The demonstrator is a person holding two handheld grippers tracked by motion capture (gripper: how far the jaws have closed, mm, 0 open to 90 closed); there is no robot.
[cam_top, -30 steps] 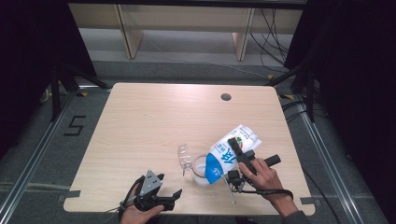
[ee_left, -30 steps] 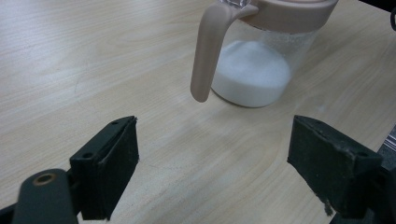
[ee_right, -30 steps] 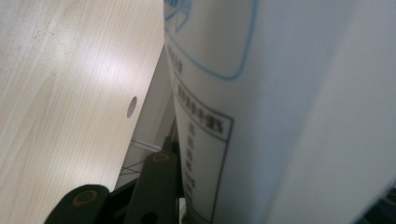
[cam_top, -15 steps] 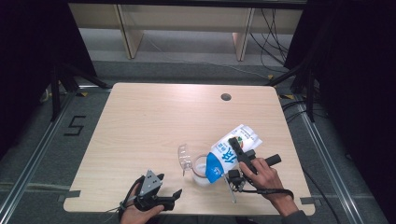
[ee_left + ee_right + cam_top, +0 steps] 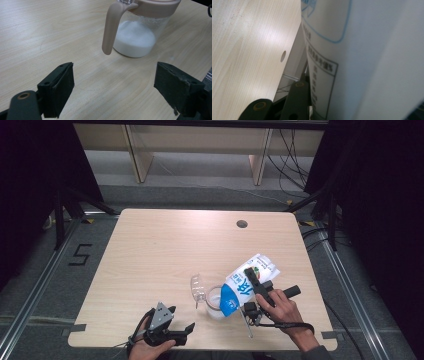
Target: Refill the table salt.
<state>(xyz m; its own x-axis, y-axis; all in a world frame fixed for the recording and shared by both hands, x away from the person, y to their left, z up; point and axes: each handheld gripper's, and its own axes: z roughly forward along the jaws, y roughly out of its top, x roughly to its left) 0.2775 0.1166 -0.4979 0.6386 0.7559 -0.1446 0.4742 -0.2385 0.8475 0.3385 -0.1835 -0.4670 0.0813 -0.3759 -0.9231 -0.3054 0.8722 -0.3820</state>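
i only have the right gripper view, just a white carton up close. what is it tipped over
Observer: The milk carton leans top-down over a clear pitcher with its lid flipped open.
Operator: anything in the pitcher yet
Observer: Yes, the left gripper view shows white liquid low in the pitcher, well below its beige rim.
Operator: where is the other hand-held gripper
Observer: The left hand-held gripper sits near the table's front edge, jaws open and empty, aimed at the pitcher's beige handle.
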